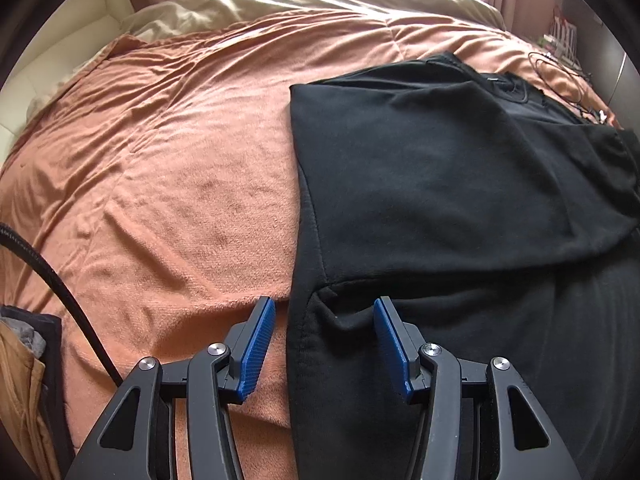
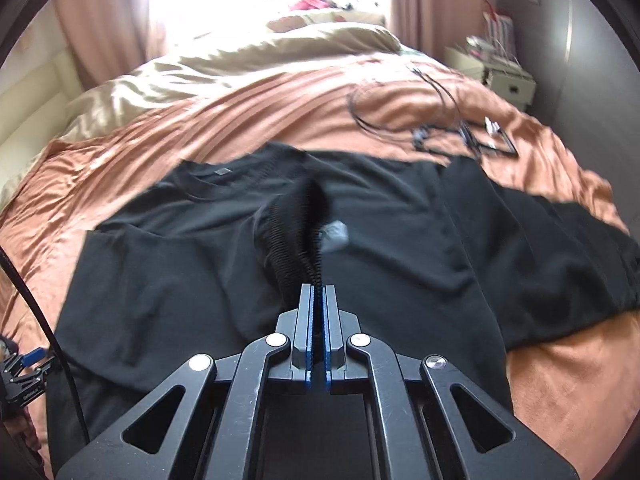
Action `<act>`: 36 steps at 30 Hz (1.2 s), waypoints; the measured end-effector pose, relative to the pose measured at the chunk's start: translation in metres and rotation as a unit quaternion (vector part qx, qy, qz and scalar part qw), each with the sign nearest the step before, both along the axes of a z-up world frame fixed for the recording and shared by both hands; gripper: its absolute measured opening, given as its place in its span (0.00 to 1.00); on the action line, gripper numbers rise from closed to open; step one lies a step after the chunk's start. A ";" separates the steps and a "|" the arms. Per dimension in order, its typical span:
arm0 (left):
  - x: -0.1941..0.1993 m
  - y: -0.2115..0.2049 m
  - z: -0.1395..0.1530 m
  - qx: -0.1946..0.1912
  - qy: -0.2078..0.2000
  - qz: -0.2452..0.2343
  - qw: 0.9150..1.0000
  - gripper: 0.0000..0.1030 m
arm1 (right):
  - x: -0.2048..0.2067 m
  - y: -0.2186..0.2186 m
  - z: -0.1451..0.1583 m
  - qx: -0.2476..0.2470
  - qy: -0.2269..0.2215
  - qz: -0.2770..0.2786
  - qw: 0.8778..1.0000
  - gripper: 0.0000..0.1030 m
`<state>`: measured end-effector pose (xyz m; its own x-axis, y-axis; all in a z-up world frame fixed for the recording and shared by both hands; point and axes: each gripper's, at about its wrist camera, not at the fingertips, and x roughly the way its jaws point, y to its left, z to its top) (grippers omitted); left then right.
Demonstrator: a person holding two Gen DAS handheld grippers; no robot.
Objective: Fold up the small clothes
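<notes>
My right gripper [image 2: 319, 289] is pinched tight on the ribbed edge of the black shirt [image 2: 248, 264]. My left gripper [image 1: 324, 308] has its fingers apart over the shirt's side edge. The shirt lies spread on the orange blanket [image 1: 168, 152]. Far back are thin black wires [image 2: 440, 120].

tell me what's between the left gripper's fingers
In the left wrist view, the black garment's hemmed edge and some orange blanket lie between the open fingers.

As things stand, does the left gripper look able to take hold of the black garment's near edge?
Probably yes: the left gripper is open, its jaws straddling the hemmed side edge of the black garment, which lies flat on the orange bedspread with nothing between.
</notes>
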<state>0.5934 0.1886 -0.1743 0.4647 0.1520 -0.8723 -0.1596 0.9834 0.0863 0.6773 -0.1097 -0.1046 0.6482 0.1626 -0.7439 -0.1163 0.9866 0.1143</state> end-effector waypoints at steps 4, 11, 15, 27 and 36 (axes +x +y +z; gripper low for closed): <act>0.002 0.010 -0.005 -0.009 0.001 0.018 1.000 0.23 | 0.002 -0.001 -0.007 0.006 0.012 -0.008 1.000 0.00; -0.007 0.032 0.006 0.031 -0.021 0.084 0.996 0.00 | 0.000 -0.004 0.002 0.022 0.006 -0.013 1.000 0.00; -0.017 0.061 0.010 -0.013 -0.021 0.119 0.993 0.00 | 0.004 -0.018 -0.014 0.018 0.029 -0.028 0.999 0.00; -0.025 0.030 0.033 -0.042 -0.038 0.042 0.998 0.21 | -0.007 -0.049 -0.018 0.044 0.056 -0.060 0.996 0.22; -0.057 -0.004 0.080 -0.072 -0.087 0.015 0.994 0.60 | -0.075 -0.066 0.016 0.068 0.032 -0.038 0.996 0.56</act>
